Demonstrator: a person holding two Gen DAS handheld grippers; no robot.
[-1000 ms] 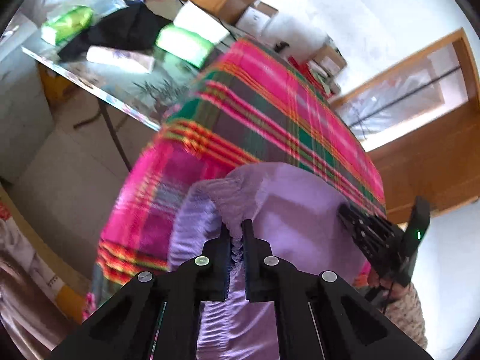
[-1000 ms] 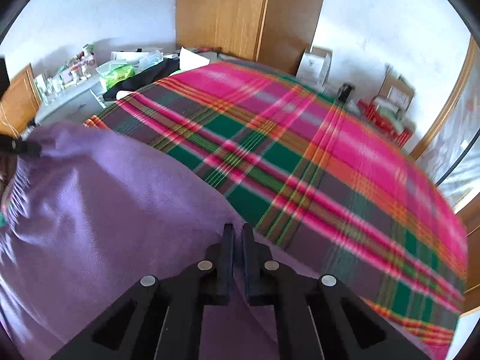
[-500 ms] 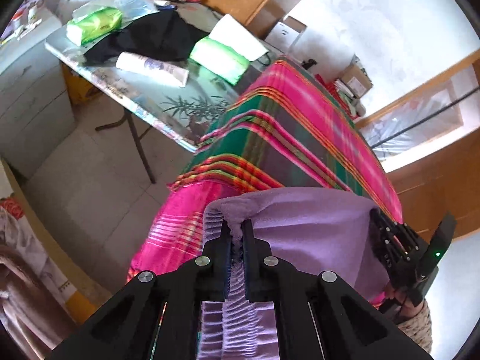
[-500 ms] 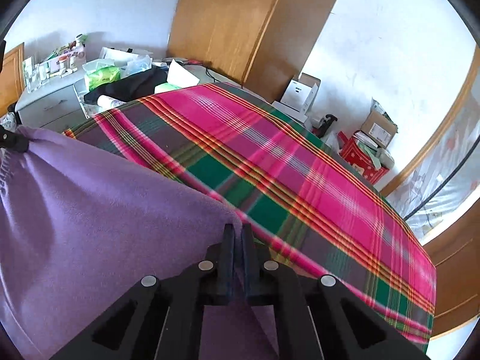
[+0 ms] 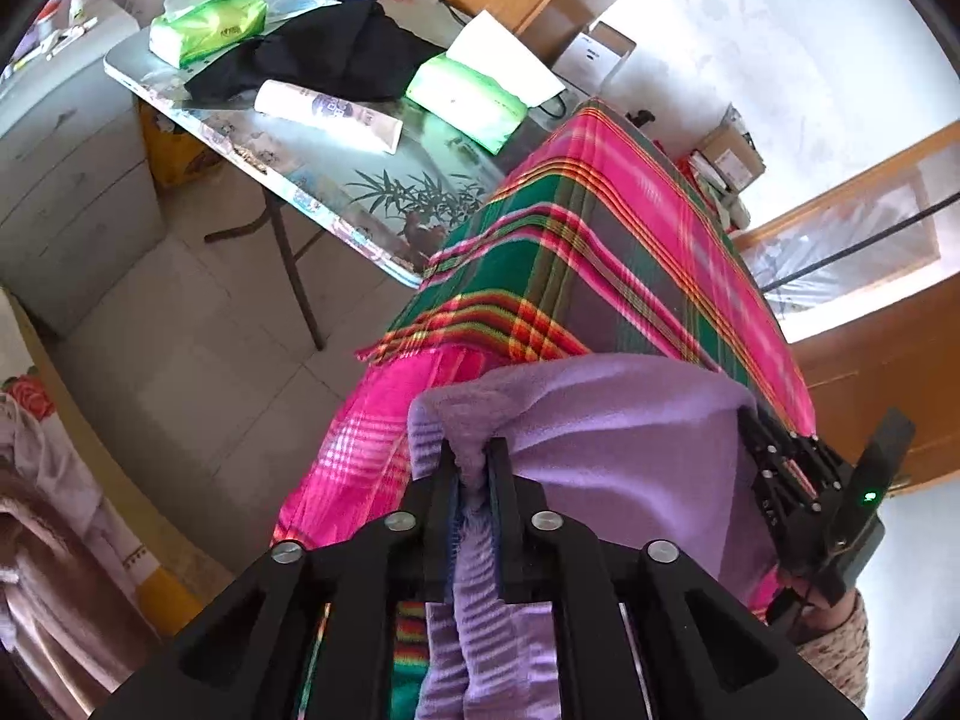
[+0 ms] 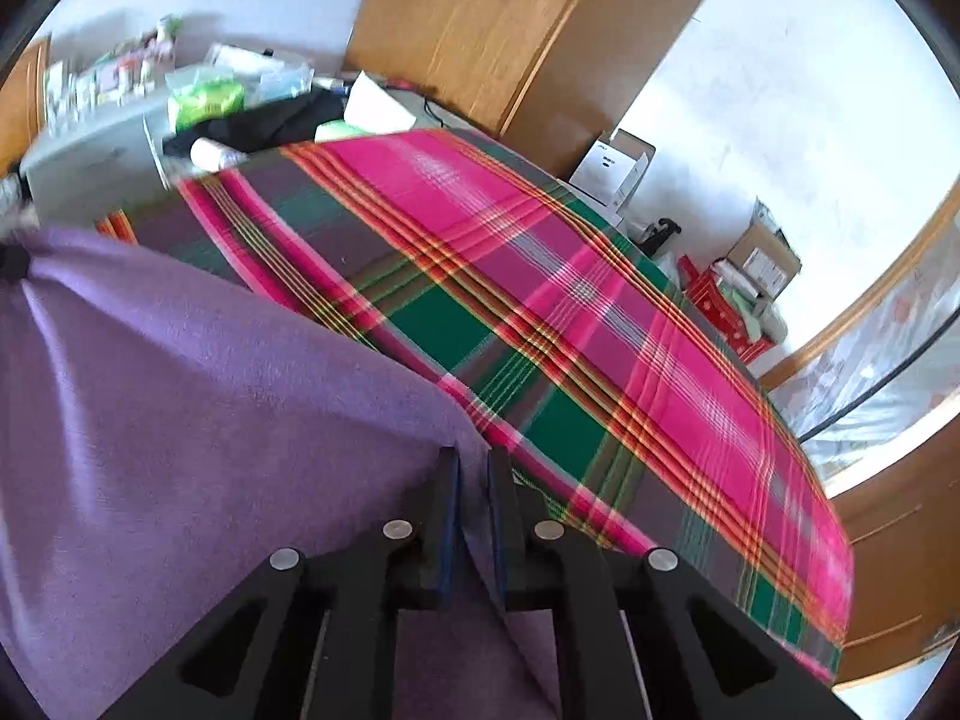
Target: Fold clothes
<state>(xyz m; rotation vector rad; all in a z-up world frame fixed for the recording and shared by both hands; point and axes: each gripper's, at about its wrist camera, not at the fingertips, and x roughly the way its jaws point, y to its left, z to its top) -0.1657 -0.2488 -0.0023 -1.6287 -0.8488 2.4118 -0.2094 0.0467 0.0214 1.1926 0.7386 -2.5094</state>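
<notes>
- Since a second ago both grippers have risen and drawn back: more floor and more of the side table show past the bed's near corner, and the purple garment (image 5: 624, 438) now hangs stretched above that corner instead of covering it.
- The garment is held up in the air between the two grippers, its top edge pulled taut from one to the other, the rest draping down in front of the bed.
- The left gripper (image 5: 471, 468) is clamped on a bunched, ribbed corner of the cloth, which spills down between its fingers.
- The right gripper (image 6: 474, 480) is pinched together on the opposite corner; in the left wrist view it appears at the cloth's far end, with a sleeve (image 5: 834, 654) below it.
- Beneath lies the plaid bedspread (image 6: 540, 312), pink, green and grey, flat across the bed.
- Beside the bed stands the side table (image 5: 336, 180), carrying green tissue packs (image 5: 207, 24), black cloth (image 5: 324, 60) and a white tube (image 5: 327, 114).
- A wooden wardrobe (image 6: 480, 30) and cardboard boxes (image 6: 762, 258) stand along the far wall.
</notes>
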